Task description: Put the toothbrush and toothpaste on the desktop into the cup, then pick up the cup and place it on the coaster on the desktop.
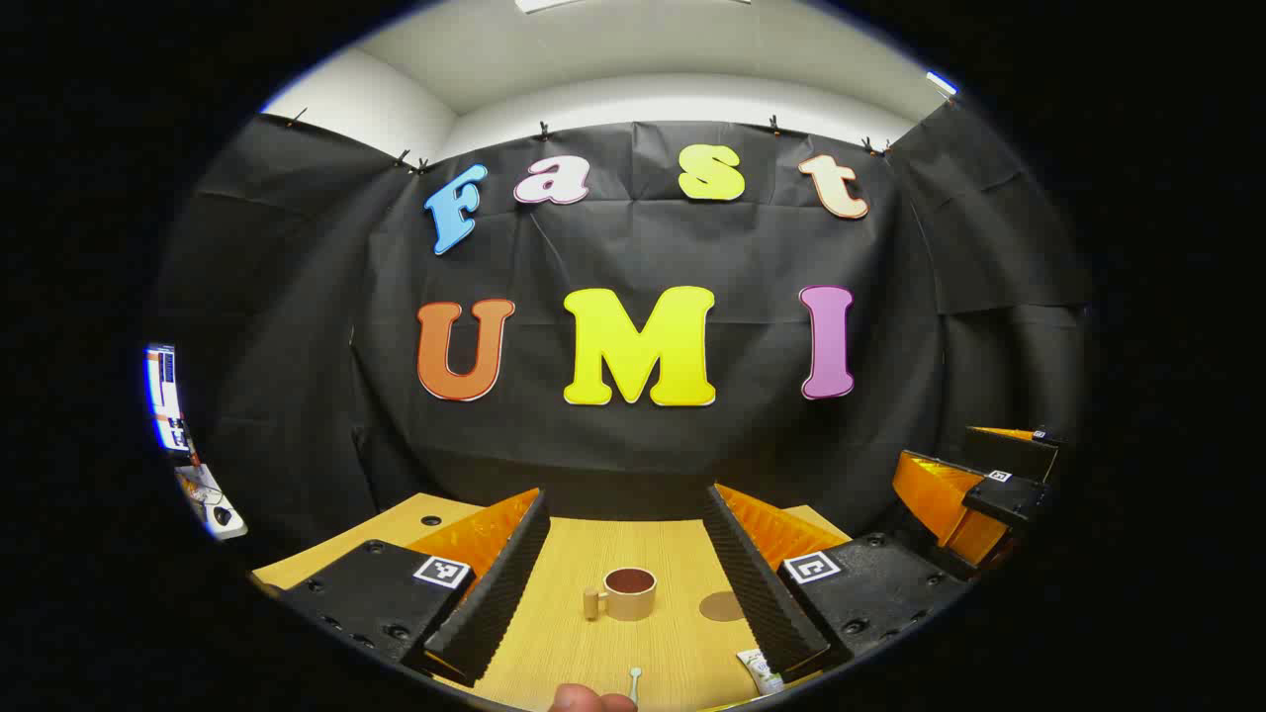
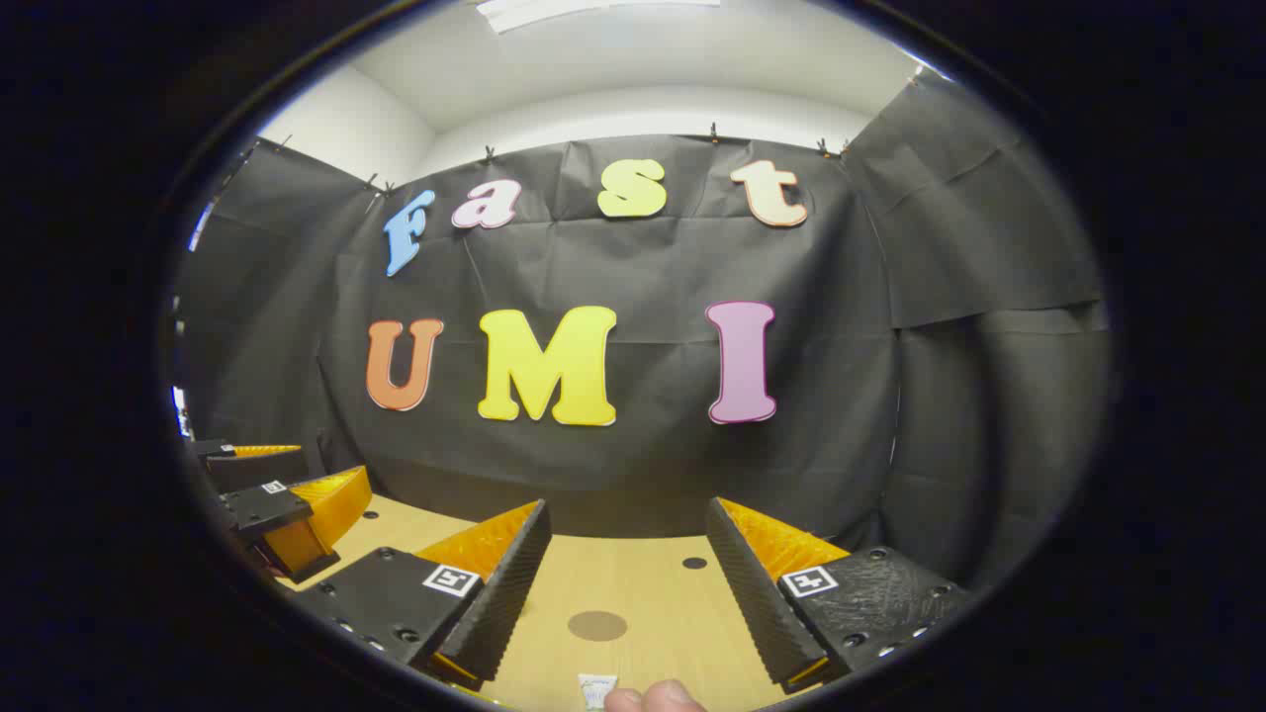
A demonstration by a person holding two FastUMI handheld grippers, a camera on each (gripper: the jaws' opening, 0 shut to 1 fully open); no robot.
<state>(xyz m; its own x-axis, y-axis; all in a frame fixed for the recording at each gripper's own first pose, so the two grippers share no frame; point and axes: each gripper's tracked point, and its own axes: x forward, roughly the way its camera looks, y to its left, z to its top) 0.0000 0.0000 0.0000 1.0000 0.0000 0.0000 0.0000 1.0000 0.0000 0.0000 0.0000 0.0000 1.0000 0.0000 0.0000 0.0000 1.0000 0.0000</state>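
Note:
In the left gripper view a tan cup (image 1: 629, 593) with a handle on its left and a dark inside stands upright on the wooden desktop (image 1: 593, 643), between my left gripper's (image 1: 630, 574) open fingers but farther off. A round brown coaster (image 1: 722, 605) lies just right of the cup. The toothbrush head (image 1: 635, 680) and the toothpaste tube (image 1: 762, 672) lie near the bottom edge. The other gripper (image 1: 974, 489) hovers at the right. In the right gripper view my right gripper (image 2: 625, 578) is open above the coaster (image 2: 597, 625), with the toothpaste end (image 2: 596, 689) below.
A fingertip (image 1: 590, 700) shows at the bottom of the left gripper view, and another (image 2: 655, 697) in the right gripper view. Small holes (image 1: 431, 520) (image 2: 694, 563) mark the desktop. The left gripper (image 2: 287, 509) hangs at the left of the right gripper view.

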